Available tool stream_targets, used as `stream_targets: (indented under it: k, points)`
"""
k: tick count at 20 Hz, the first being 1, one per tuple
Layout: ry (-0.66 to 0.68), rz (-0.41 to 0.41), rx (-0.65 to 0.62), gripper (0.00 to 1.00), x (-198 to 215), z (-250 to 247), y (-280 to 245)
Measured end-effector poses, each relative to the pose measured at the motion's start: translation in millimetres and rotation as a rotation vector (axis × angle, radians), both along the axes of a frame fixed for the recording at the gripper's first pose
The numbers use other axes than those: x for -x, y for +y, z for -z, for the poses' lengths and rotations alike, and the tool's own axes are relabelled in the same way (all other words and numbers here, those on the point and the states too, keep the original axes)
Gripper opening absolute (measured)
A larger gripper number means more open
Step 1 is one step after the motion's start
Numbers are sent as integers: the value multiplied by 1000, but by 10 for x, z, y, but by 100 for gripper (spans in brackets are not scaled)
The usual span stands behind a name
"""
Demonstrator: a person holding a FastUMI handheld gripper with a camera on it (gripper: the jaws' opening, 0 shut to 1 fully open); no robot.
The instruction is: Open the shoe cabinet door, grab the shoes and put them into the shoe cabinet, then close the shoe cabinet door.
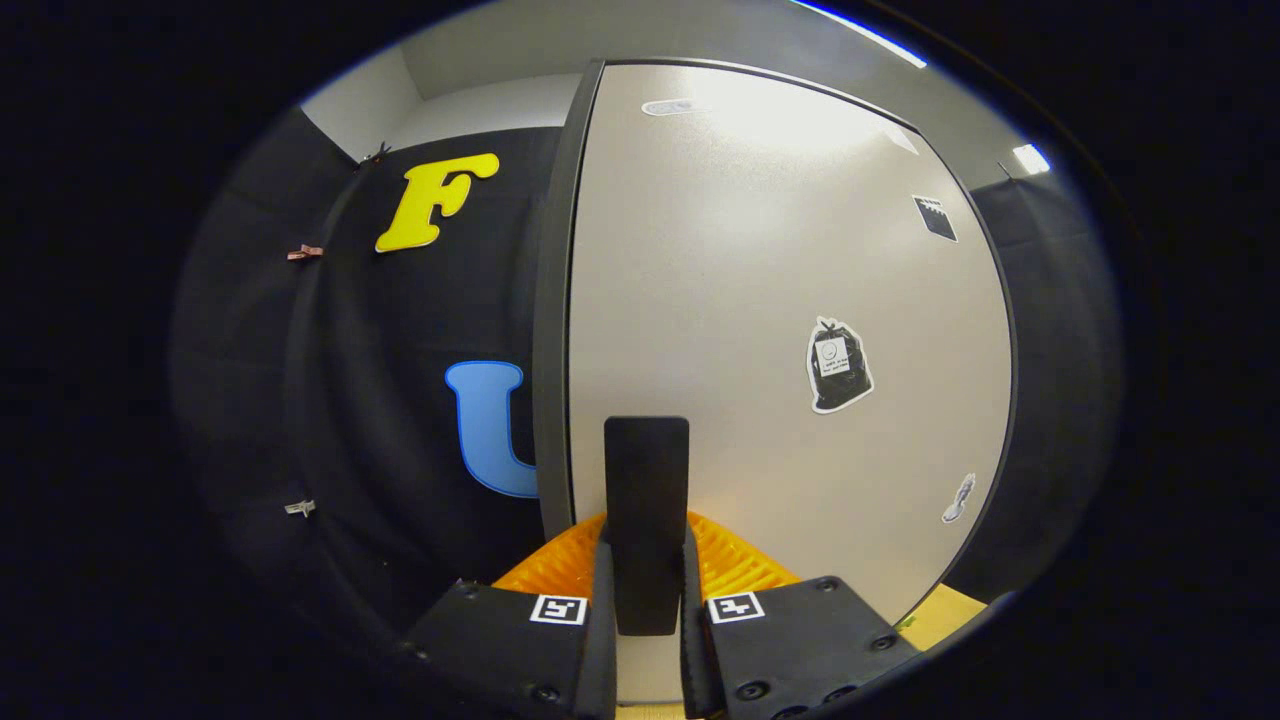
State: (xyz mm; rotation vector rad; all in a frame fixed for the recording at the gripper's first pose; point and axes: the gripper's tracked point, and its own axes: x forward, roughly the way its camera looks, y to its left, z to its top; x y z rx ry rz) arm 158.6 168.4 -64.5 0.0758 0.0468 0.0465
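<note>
The shoe cabinet door [760, 250] is a pale panel with a dark edge on its left side, and it stands close in front of me. A black upright handle [646, 470] sticks out from the door's lower part. My gripper [646, 545] is shut on this handle, with one finger pressed against each of its sides. The handle's top rises above the fingertips. I cannot tell whether the door is ajar or flush.
Several stickers are on the door, among them a black bag-shaped one [838, 366] to the right of the handle. The dark booth cloth hangs left of the door's edge and beyond its right side. A strip of light wooden surface [945, 615] lies below the door's right corner.
</note>
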Motion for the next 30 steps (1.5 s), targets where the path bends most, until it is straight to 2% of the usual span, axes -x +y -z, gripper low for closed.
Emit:
stream_targets:
  k: [1, 2, 3, 8, 16, 24, 30]
  points:
    - [11, -9, -8, 23, 21, 6, -5]
    - [16, -17, -24, 23, 38, 0, 3]
    - [18, -27, -27, 17, 73, -9, 10]
    - [-4, -91, -37, 17, 336, -89, -36]
    - [6, -166, -56, 16, 1063, -214, -286]
    - [-2, -162, -59, 16, 1595, -250, -863]
    - [4, -86, -55, 16, 1860, -255, -1490]
